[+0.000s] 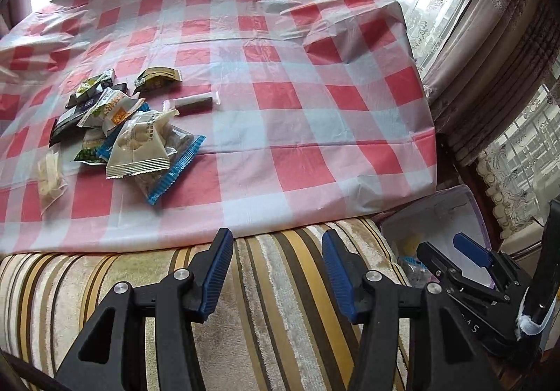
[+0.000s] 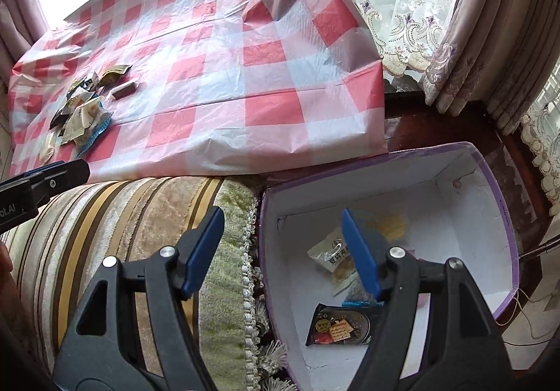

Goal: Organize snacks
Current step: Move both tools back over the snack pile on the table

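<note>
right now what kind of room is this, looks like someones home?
Probably a home living room by a window: lace curtains, a striped upholstered cushion, and a table under a red checked tablecloth with snack packets.

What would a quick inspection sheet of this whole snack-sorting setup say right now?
Surface: red-checked tablecloth, creased, over a table.
Job's things: snack pile on the cloth; purple-rimmed box beside the table, holding a few packets.
Clutter: nothing seen.
Grippers: left gripper open, empty, over the striped cushion; right gripper open, empty, above the box's edge.
Cables: thin white cord on the floor by the box.
Surroundings: lace curtains, window.
</note>
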Motion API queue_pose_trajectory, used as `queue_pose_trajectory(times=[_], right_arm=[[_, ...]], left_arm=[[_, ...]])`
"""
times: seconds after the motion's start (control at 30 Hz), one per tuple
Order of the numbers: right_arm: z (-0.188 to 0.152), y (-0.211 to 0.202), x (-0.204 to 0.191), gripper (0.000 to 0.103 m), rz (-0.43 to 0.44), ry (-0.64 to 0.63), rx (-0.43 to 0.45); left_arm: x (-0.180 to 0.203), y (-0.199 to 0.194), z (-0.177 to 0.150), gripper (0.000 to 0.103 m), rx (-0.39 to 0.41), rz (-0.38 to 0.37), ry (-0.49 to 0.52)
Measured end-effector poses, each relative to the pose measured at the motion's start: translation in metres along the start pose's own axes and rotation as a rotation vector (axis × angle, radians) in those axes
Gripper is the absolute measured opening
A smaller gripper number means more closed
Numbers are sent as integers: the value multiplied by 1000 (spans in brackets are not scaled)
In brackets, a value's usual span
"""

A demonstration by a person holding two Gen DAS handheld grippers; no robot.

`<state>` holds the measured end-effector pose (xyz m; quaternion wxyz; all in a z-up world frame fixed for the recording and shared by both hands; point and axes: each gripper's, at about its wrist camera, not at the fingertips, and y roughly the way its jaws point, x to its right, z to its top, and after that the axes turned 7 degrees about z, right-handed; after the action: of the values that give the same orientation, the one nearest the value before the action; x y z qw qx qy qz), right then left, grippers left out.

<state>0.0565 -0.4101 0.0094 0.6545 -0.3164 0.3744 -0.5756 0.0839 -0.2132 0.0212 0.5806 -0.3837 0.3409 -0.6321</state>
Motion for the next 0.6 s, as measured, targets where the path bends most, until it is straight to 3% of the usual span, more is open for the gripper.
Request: queue_pose_trajectory(times=[0.2, 0.6], right_arm=[[7, 3, -22, 73, 12, -42, -2], [26, 13, -71, 78, 69, -134, -5]], left_arm=[[-27, -5, 2, 54, 24, 42, -42], [-114, 2, -3, 54, -1, 75, -248]])
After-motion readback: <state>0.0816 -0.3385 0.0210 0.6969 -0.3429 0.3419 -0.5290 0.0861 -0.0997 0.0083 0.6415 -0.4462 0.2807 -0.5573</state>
